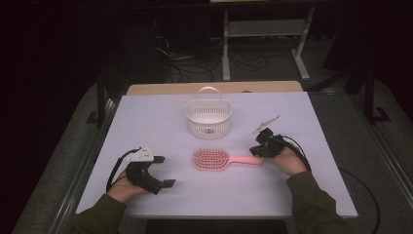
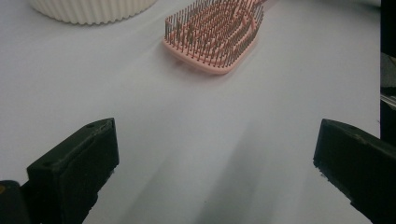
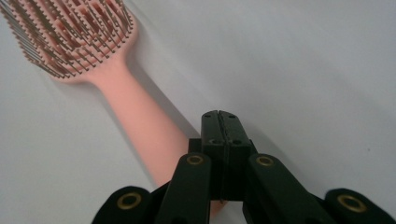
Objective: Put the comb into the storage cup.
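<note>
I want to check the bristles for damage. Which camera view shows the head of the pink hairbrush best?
The left gripper view: the hairbrush head lies close, nearly whole, its bristles sharp. The right gripper view shows the handle well, but the head is cut off at the corner. The high view shows the whole hairbrush, too small to judge the bristles.

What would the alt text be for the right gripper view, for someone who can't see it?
Shut black tongs sit just above the handle end of a pink hairbrush lying on a white table. The brush's bristled head points to the upper left corner.
</note>
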`<state>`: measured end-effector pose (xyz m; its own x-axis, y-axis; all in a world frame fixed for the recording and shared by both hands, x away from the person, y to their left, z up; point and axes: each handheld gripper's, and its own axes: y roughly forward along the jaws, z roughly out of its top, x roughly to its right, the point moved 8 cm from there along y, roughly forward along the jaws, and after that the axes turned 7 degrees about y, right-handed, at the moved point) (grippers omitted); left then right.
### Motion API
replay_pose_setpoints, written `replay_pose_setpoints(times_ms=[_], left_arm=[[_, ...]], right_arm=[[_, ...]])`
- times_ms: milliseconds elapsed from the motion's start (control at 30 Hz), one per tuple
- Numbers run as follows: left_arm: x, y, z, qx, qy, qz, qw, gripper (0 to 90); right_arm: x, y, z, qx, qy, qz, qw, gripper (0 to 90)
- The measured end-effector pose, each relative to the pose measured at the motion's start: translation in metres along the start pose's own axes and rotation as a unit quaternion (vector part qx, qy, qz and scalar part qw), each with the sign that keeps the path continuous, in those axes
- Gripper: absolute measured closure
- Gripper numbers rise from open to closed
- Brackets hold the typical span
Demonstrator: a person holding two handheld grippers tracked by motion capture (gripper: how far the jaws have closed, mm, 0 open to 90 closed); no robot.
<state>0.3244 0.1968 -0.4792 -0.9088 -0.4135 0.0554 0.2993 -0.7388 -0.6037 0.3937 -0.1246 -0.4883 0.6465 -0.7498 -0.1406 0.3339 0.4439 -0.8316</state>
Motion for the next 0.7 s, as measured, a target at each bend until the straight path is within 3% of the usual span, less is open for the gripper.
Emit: replay_pose_setpoints(times_ms=[700], left_arm=[[0.0,0.0,0.0,-0.001,0.003,-0.001,1.0,0.1]], right_arm=[[-0.011,-0.016,-0.03,-0.008,-0.01,0.005,0.9999,89.0]])
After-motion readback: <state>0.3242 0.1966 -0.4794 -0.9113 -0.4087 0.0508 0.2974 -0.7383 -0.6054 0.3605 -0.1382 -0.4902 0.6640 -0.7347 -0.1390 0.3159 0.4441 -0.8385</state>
